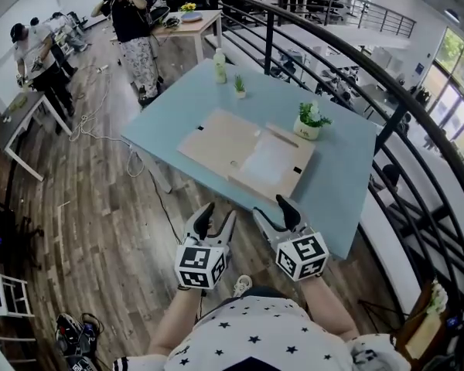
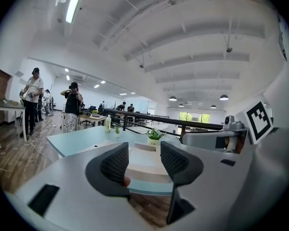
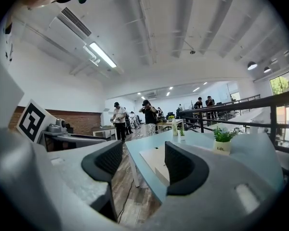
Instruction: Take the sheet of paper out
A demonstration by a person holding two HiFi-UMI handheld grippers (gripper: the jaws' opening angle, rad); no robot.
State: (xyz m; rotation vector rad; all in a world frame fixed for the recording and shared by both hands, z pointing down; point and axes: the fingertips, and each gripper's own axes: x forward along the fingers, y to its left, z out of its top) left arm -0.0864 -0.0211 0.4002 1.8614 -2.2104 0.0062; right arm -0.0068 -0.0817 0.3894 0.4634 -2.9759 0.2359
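Approach stage; removal not begun.
Left gripper (image 1: 218,216) and right gripper (image 1: 275,211), jaws apart and empty, hang short of the pale blue table (image 1: 340,172); ahead of both, the white paper sheet (image 1: 269,161) lies untouched in the open brown cardboard folder (image 1: 219,139).

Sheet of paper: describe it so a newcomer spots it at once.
On the blue table by the black railing lies an open cardboard folder. The sheet of paper is the white rectangle in its half nearer the potted plant; the other half is bare.
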